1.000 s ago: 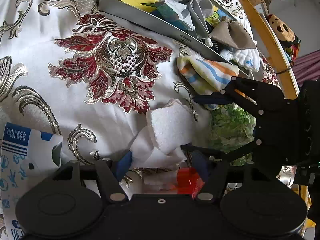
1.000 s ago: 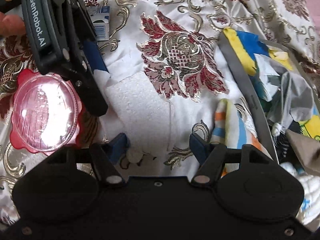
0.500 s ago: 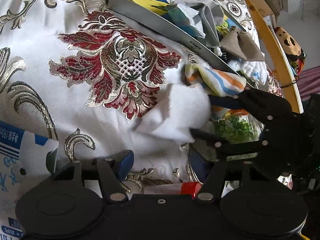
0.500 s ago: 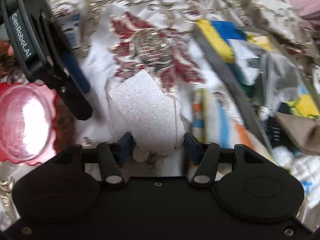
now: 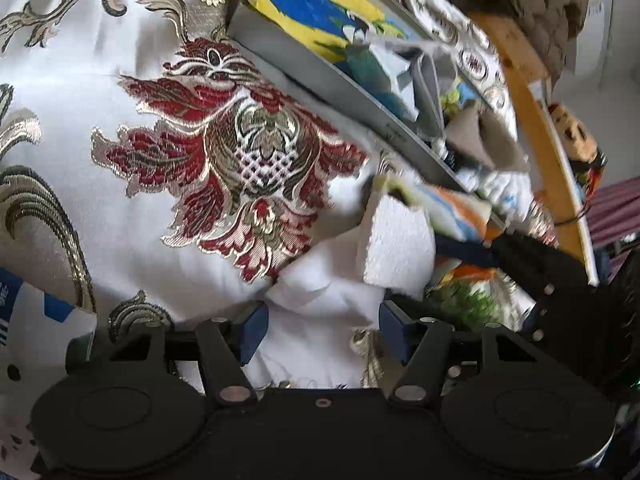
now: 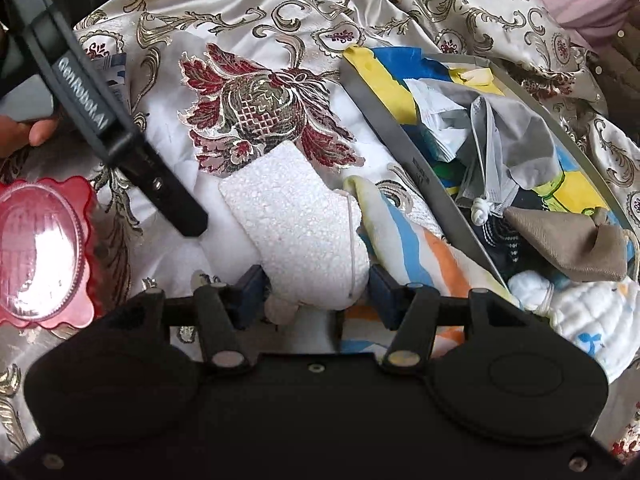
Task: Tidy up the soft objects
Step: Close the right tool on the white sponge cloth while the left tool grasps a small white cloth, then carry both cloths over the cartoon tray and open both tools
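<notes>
The right hand-held gripper [image 6: 316, 290], jaws just closed on the white textured sock [image 6: 296, 224], must next carry it to the grey tray [image 6: 396, 136] to its right, while the left hand-held gripper [image 5: 320, 322] hangs open.

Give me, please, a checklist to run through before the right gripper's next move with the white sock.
1. Right gripper grips white sock: ok; its jaws have just been closing, pads pressing the sock between them.
2. Left gripper clear of the sock: ok; open, holding nothing.
3. Striped cloth out of the way: not ok; it lies between sock and tray.
4. Free space in tray: cannot tell; it looks crowded.
</notes>
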The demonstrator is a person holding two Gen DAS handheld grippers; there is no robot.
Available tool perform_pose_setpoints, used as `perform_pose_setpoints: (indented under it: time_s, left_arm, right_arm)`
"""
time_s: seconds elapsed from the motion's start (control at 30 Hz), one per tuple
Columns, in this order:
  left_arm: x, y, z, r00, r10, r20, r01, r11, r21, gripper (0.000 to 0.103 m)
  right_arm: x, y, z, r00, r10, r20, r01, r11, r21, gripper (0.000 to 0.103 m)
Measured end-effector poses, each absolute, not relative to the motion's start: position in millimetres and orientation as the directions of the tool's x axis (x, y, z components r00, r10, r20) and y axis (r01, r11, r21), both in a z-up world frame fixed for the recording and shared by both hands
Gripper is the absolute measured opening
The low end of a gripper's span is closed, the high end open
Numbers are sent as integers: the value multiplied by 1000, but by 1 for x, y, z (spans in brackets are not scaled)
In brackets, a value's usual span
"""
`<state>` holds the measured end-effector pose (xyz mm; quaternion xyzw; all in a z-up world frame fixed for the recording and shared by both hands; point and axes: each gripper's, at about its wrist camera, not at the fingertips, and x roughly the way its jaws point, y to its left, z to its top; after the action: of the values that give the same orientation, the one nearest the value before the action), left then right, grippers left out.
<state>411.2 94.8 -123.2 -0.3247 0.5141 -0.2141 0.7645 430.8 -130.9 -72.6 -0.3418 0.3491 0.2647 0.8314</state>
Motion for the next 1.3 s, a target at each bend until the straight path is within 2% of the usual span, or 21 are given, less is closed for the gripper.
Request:
perform_pose_setpoints:
  time_s: [0.1,0.13,0.2,0.27,0.37,0.67,0.97,1.17,1.3]
  left_arm:
    - [411,96,-123,407,-657,-634,-21,688,-726,63]
    - [411,95,-124,417,-648,-637,-21,694,-720,59]
    - [410,93,-124,436,-623,-649,-23,713,-701,42]
    - [411,93,-126,438,-605,-664,-34,727,-685,13]
    - [409,95,-126,445,-610,-656,-36,720,-694,3]
    - [399,94,-99,500,-591,-632,-7,728,-686,0]
    - [400,85,-19,615,-537,-577,102,780,-617,0]
    - [447,63,36,707,-453,-543,136,841,-524,0]
    - [482,41,54,762,-393,-515,162,885,-436,0]
  right_arm:
    - [429,-134,-72,625,201,-754,-658,655,-371,48]
    - [430,-135,-73,630,200,-751,-651,664,-369,48]
    - [429,-134,-72,638,197,-744,-640,673,-371,48]
    - [426,-135,-72,646,191,-739,-633,676,-378,48]
    - [421,-136,-69,657,195,-728,-621,688,-375,48]
    - [392,-141,-42,701,223,-677,-582,728,-363,48]
    - [382,-157,1,776,235,-585,-520,764,-381,48]
    - [424,-171,17,839,136,-526,-382,837,-392,48]
    - [458,-179,24,864,61,-500,-284,878,-384,48]
